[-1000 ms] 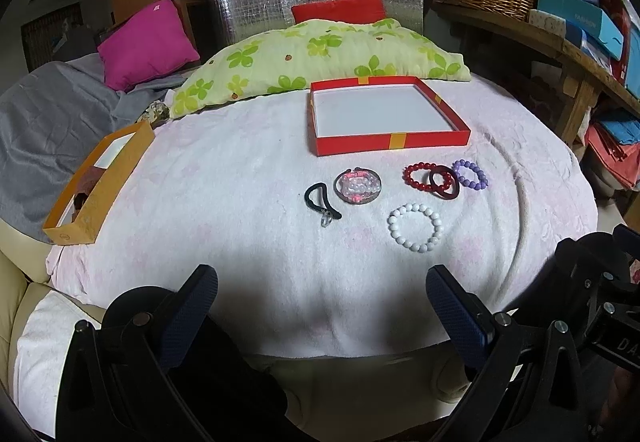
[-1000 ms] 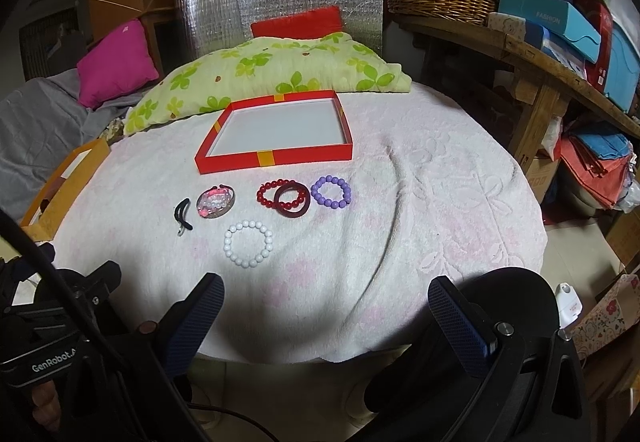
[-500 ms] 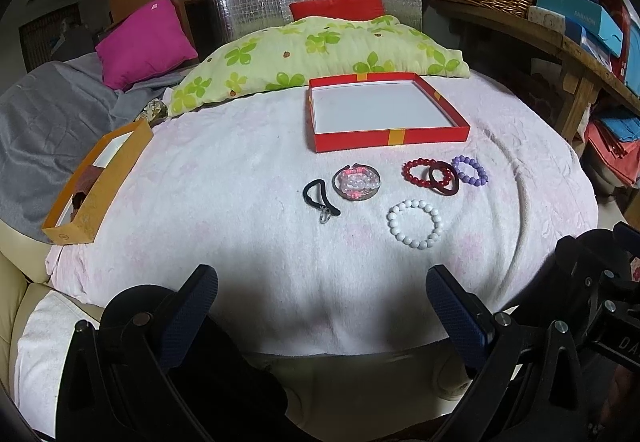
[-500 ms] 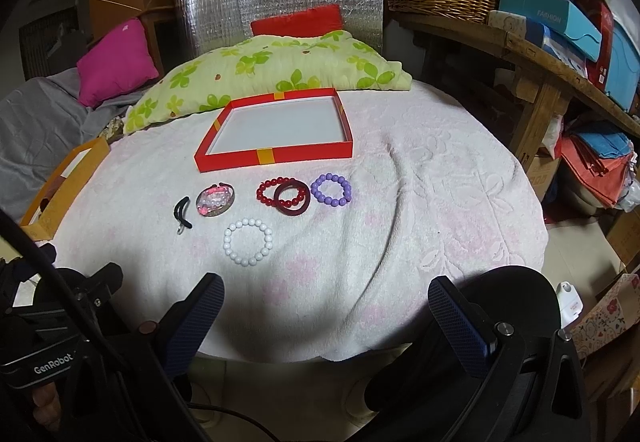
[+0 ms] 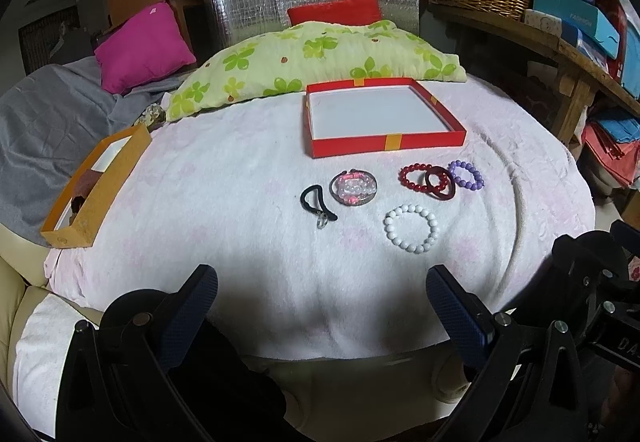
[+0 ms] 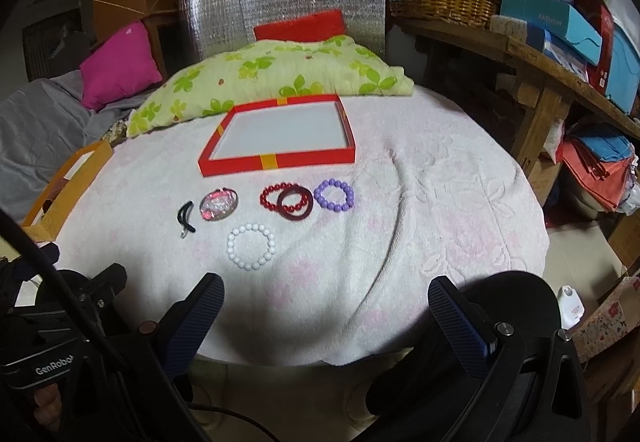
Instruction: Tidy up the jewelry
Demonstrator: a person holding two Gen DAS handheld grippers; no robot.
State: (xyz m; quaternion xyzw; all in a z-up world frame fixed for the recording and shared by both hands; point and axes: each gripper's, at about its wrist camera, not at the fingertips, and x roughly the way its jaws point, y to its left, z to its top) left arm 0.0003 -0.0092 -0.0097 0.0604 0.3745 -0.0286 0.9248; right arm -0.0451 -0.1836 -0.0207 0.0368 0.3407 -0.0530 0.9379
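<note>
Barely closer; jaws still wide.

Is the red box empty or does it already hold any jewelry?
Empty. The red box shows only its bare white floor; the bracelets lie outside on the towel.

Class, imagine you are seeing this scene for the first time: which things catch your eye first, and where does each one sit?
The red box, open and empty, sits mid-table on the pale pink cloth, in front of a green flowered pillow. Just nearer lies a row of jewelry: a purple bead bracelet at the right, a red bead bracelet overlapped by a dark red ring, and a white bead bracelet closest to the open fingers.
</note>
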